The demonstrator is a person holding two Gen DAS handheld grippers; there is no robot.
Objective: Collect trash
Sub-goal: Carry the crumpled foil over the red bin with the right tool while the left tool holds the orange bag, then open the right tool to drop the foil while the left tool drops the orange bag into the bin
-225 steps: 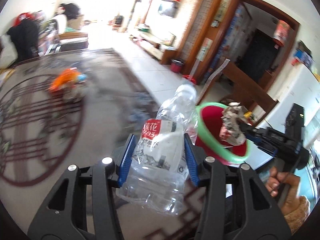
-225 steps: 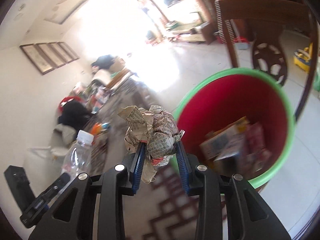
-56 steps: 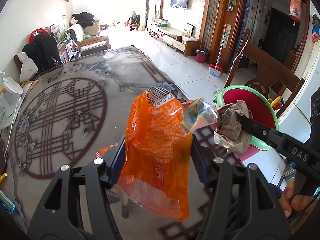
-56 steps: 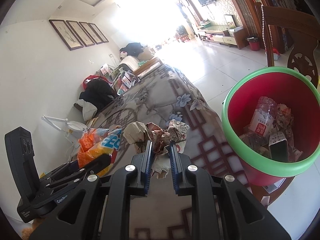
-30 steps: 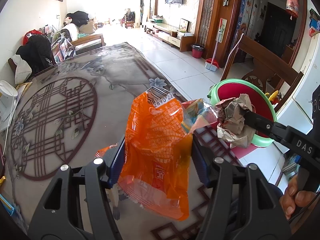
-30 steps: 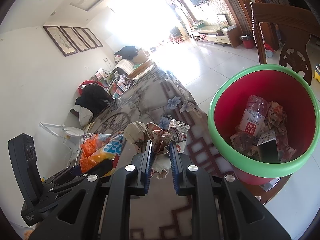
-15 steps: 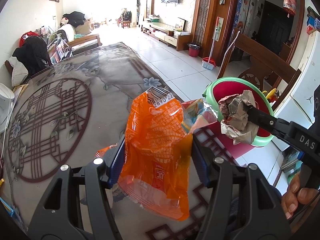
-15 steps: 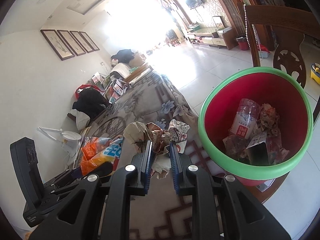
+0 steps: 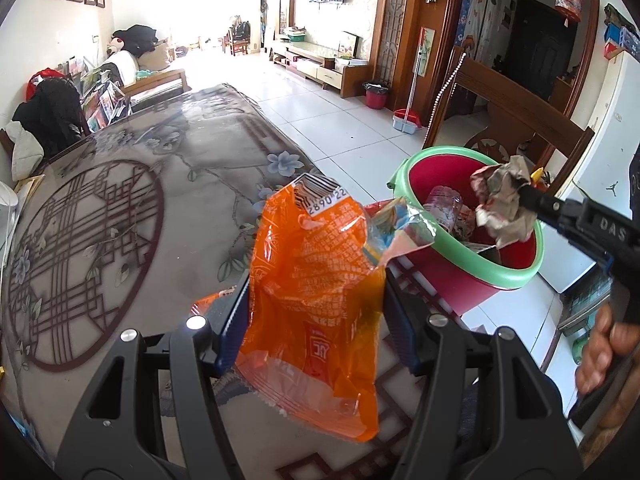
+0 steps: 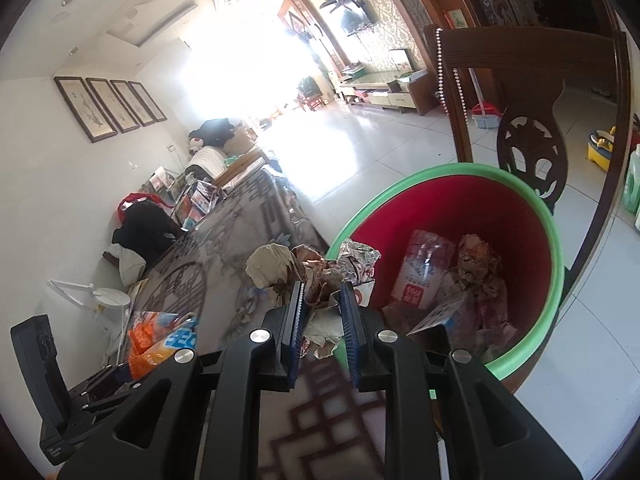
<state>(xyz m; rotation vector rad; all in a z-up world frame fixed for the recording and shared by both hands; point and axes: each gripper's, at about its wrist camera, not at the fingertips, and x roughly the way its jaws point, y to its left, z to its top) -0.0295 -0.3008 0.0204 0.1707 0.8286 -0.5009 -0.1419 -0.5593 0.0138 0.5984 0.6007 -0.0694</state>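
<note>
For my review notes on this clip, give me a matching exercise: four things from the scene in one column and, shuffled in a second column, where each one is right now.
Things:
1. orange wrapper
2. crumpled paper
3. clear plastic bottle
4. red bin

Places:
A. lying inside the bin
B. clamped in the right gripper
C. beside the table edge, in front of a wooden chair
D. clamped in the left gripper

Pairs: 1-D, 2-B, 3-A, 4-C

Both wrist fisheyes look forward and down along their fingers, close over the patterned glass-topped table (image 9: pixel 120 216); both share the green-rimmed red plastic bin (image 9: pixel 508 276) (image 10: pixel 532 216).
</note>
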